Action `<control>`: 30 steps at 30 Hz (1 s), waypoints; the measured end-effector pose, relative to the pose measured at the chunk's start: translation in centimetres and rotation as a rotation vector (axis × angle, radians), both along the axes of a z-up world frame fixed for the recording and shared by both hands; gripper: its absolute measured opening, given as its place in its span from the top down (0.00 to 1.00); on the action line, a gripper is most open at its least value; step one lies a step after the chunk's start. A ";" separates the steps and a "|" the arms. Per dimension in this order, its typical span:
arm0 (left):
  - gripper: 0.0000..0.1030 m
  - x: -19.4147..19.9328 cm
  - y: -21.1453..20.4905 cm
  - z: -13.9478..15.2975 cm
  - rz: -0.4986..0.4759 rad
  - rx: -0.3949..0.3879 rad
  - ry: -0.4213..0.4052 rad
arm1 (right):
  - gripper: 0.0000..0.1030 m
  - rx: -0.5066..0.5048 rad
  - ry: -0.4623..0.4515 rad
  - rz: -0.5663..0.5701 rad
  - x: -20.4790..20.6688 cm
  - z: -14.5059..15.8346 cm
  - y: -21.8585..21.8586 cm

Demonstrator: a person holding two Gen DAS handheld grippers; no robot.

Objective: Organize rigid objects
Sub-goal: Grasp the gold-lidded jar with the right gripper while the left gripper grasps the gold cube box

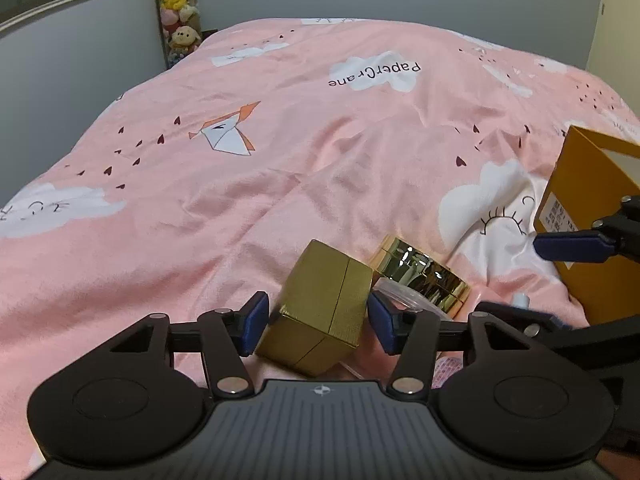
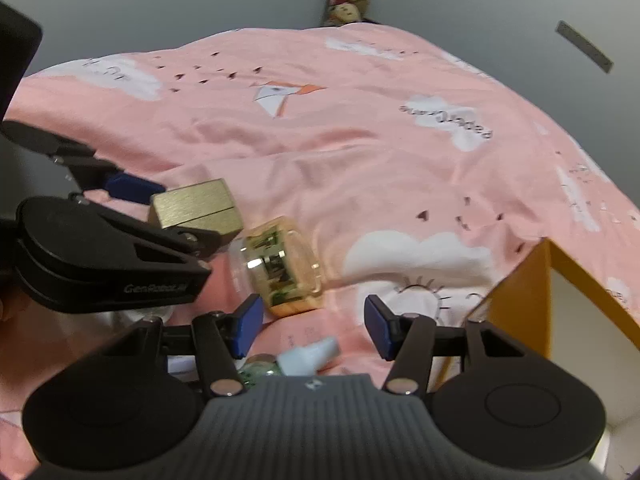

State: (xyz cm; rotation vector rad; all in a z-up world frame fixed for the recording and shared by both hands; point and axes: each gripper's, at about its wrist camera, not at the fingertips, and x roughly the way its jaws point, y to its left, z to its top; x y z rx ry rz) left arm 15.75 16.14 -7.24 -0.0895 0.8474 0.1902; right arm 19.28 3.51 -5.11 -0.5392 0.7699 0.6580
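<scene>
A gold cardboard box (image 1: 326, 308) lies on the pink duvet between the fingers of my left gripper (image 1: 316, 322). The jaws stand open around it, with small gaps on both sides. The box also shows in the right wrist view (image 2: 196, 208), with the left gripper (image 2: 160, 216) beside it. A shiny gold jar with a clear lid (image 1: 424, 276) lies on its side just right of the box (image 2: 280, 268). My right gripper (image 2: 312, 328) is open and empty above a small pale blue bottle (image 2: 310, 356). An orange cardboard box (image 1: 592, 208) stands open at the right (image 2: 532, 304).
The pink duvet (image 1: 280, 168) with cloud and paper-crane prints covers the whole bed. A greenish glass object (image 2: 256, 370) lies by the pale bottle. A column of plush toys (image 1: 180, 12) hangs in the far corner. Grey walls surround the bed.
</scene>
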 end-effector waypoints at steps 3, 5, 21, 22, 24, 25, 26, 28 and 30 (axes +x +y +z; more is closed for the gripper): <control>0.40 -0.5 0.4 0.2 0.021 -0.030 -0.015 | 0.47 0.023 -0.016 -0.030 0.2 0.5 -0.2; 0.40 -0.8 1.0 0.3 0.045 -0.069 -0.023 | 0.47 0.039 -0.017 -0.040 0.5 0.8 0.0; 0.45 -2.6 5.0 0.2 0.188 -0.252 -0.096 | 0.56 0.101 0.129 -0.061 2.7 -0.9 2.8; 0.45 -2.6 5.2 0.2 0.191 -0.262 -0.098 | 0.56 0.105 0.139 -0.063 2.8 -1.1 3.0; 0.45 -2.6 5.3 0.1 0.191 -0.267 -0.097 | 0.56 0.102 0.141 -0.060 3.0 -1.5 3.4; 0.45 -2.5 5.4 0.0 0.191 -0.267 -0.097 | 0.55 0.100 0.139 -0.054 3.1 -1.6 3.7; 0.45 -2.5 5.3 0.0 0.192 -0.267 -0.097 | 0.52 0.092 0.137 -0.049 3.1 -1.8 4.0; 0.45 -2.5 5.4 0.0 0.200 -0.275 -0.100 | 0.48 0.081 0.136 -0.050 3.3 -2.1 4.5; 0.45 -2.5 5.7 -0.1 0.209 -0.291 -0.102 | 0.48 0.085 0.146 -0.063 3.7 -2.3 4.8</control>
